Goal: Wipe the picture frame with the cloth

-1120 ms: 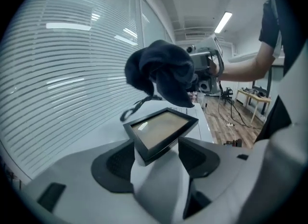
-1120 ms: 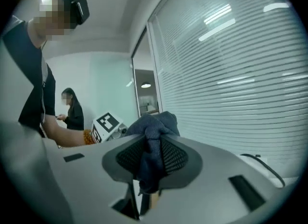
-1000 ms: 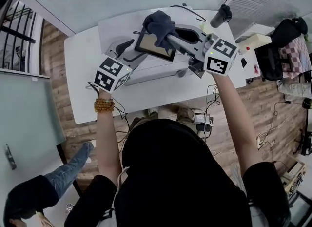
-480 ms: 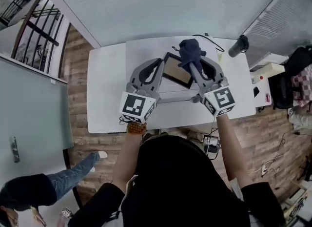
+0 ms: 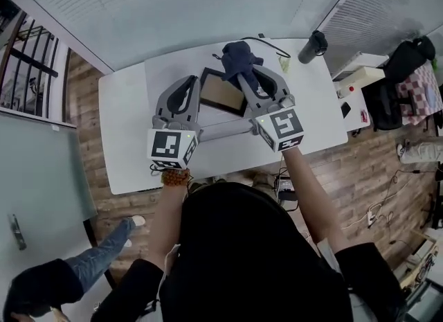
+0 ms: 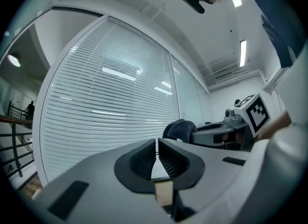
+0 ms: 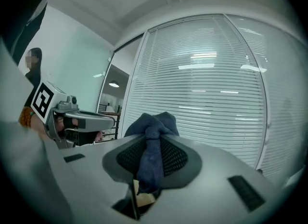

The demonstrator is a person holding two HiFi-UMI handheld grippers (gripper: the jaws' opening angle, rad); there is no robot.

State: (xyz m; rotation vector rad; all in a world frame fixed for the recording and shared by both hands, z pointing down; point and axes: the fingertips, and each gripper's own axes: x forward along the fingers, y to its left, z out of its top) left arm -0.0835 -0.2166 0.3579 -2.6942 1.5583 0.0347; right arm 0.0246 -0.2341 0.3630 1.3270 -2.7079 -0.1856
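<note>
Both forearms reached forward side by side, grippers level: left gripper [image 5: 196, 86] had its jaws clamped on the left edge of the picture frame [image 5: 223, 94] over the white table [image 5: 121, 133]; right gripper [image 5: 243, 73], jaws just tightened further, held the dark blue cloth [image 5: 239, 56] at the frame's far right corner.

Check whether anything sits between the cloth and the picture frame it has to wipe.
Nothing visible does. The right gripper clamps the dark blue cloth right at the picture frame's far corner. The left gripper is shut on the frame's edge. Whether the cloth touches the frame cannot be told.
</note>
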